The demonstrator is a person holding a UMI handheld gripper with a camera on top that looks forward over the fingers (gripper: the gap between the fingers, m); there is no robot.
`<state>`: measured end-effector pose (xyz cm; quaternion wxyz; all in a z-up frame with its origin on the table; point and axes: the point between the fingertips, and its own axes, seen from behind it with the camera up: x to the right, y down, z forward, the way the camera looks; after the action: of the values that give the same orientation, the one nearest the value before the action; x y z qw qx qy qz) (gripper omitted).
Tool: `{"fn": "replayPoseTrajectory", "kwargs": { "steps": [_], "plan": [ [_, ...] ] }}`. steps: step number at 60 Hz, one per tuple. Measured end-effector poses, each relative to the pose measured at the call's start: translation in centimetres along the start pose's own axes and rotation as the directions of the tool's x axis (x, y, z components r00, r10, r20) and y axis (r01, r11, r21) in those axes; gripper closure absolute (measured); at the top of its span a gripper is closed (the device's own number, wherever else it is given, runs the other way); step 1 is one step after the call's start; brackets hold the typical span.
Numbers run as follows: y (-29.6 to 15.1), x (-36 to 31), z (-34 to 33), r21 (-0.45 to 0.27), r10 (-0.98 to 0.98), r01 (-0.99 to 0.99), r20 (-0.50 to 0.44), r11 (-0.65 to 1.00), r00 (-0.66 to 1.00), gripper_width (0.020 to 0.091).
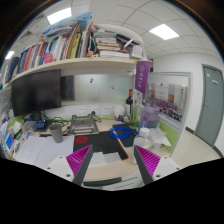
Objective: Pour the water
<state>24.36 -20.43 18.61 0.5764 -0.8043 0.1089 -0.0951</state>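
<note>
two claw fingers stand apart, gripping nothing. a bottle stands upright on the table, well beyond them, slightly right.

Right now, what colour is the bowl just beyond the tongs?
Blue. The bowl shows in the gripper view, on the desk ahead of the open tongs.

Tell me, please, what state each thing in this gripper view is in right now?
Gripper with magenta pads: open, nothing between its fingers.
Black flat monitor: screen dark.
Grey door: closed.
Rectangular ceiling light panels: lit.
Wooden shelf of books: packed full.
</note>
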Motion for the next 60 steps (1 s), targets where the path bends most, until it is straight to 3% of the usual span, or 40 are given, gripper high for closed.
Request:
{"fn": "replayPoseTrajectory", "kwargs": {
  "steps": [14,32,36,45,60],
  "plan": [
    [3.3,9.2,6.5,-0.016,-0.039,0.04,0.025,0.999,0.999,0.0256],
    [5.3,11.7,14.9,0.036,-0.079,0.074,0.15,0.997,0.986,0.0263],
    [5.6,11.2,16.1,0.06,-0.092,0.083,0.18,0.995,0.979,0.0318],
    [6.2,10.4,17.5,0.079,-0.074,0.058,0.214,0.995,0.974,0.0578],
    [5.9,10.4,17.7,0.105,-0.087,0.069,0.187,0.992,0.979,0.0684]
  ]
}}
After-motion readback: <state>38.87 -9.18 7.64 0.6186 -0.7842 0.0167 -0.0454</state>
